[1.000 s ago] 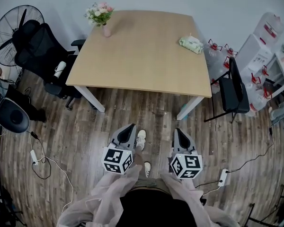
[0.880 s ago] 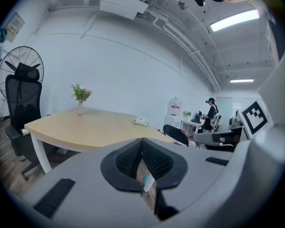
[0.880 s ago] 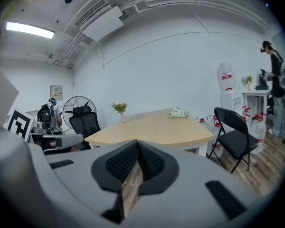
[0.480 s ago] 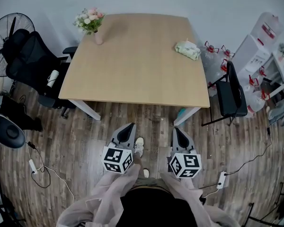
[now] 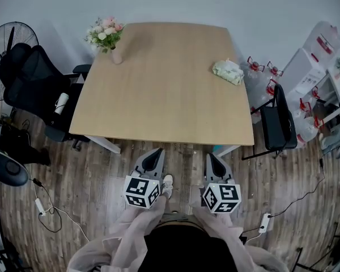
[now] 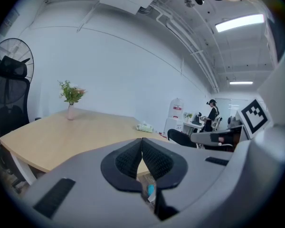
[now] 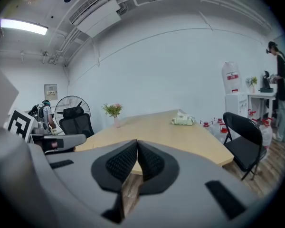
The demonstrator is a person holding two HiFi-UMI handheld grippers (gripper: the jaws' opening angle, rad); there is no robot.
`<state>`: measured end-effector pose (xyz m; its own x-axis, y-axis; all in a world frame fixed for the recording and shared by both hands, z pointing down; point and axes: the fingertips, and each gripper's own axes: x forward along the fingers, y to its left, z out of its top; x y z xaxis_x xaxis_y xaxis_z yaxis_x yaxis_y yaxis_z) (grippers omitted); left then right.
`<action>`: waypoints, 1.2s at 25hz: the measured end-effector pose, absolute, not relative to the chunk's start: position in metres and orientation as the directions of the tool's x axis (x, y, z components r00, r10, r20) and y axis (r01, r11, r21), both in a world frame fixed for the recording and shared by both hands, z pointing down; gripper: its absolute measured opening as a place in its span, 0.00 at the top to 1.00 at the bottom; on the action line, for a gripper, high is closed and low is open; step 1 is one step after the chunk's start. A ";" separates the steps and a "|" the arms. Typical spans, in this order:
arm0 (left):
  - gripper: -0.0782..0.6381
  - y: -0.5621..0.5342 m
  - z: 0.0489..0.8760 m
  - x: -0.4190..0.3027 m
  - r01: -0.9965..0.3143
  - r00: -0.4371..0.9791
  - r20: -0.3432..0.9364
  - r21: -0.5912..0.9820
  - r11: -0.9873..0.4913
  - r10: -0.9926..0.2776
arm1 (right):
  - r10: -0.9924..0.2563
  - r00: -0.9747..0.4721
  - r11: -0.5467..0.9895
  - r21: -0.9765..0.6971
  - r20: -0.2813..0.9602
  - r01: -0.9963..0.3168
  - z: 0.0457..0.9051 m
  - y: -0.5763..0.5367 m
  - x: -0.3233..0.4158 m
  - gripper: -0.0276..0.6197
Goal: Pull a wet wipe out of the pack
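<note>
A pale green pack of wet wipes (image 5: 228, 71) lies near the far right edge of the wooden table (image 5: 158, 89); it shows small in the left gripper view (image 6: 144, 127) and the right gripper view (image 7: 182, 120). My left gripper (image 5: 157, 152) and right gripper (image 5: 212, 156) are held side by side over the floor, just short of the table's near edge. Both are shut with nothing between the jaws, tips touching in the left gripper view (image 6: 142, 139) and the right gripper view (image 7: 137, 141). The pack is far ahead of both.
A vase of flowers (image 5: 106, 35) stands at the table's far left corner. A black office chair (image 5: 31, 86) and a fan (image 5: 3, 41) are to the left. A black folding chair (image 5: 279, 118), water bottles (image 5: 260, 69) and a white shelf (image 5: 309, 67) stand to the right. Cables (image 5: 51, 220) run over the wooden floor.
Both grippers have come forward toward the table together; its near edge now lies just ahead of their tips. The jaws have stayed shut.
</note>
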<state>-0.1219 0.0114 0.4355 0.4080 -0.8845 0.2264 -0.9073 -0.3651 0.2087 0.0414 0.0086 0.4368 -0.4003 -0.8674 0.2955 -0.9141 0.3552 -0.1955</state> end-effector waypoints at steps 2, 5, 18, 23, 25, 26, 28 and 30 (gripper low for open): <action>0.87 -0.002 0.436 -0.129 -0.909 0.405 0.233 0.211 -0.361 -0.884 | -0.866 -0.403 0.358 -0.195 0.297 -0.913 0.436 -0.004 0.035 0.94; 0.87 -0.021 0.435 -0.138 -0.910 0.404 0.238 0.206 -0.360 -0.883 | -0.865 -0.401 0.356 -0.196 0.302 -0.914 0.434 -0.023 0.029 0.94; 0.87 -0.086 0.437 -0.173 -0.911 0.402 0.230 0.197 -0.362 -0.887 | -0.880 -0.373 0.328 -0.191 0.293 -0.925 0.436 -0.095 0.006 0.94; 0.87 -0.107 0.436 -0.183 -0.910 0.404 0.217 0.193 -0.366 -0.889 | -0.885 -0.360 0.313 -0.197 0.294 -0.929 0.440 -0.113 0.000 0.94; 0.87 -0.114 0.437 -0.185 -0.909 0.407 0.214 0.192 -0.370 -0.888 | -0.888 -0.354 0.307 -0.195 0.295 -0.931 0.441 -0.119 -0.002 0.94; 0.87 -0.116 0.437 -0.186 -0.908 0.409 0.214 0.191 -0.372 -0.887 | -0.889 -0.352 0.305 -0.195 0.294 -0.932 0.441 -0.121 -0.003 0.94; 0.87 -0.121 0.438 -0.187 -0.907 0.412 0.214 0.191 -0.376 -0.885 | -0.890 -0.348 0.301 -0.194 0.294 -0.934 0.442 -0.125 -0.005 0.94; 0.87 -0.124 0.440 -0.187 -0.904 0.418 0.217 0.193 -0.381 -0.882 | -0.891 -0.340 0.293 -0.192 0.301 -0.937 0.445 -0.126 -0.005 0.94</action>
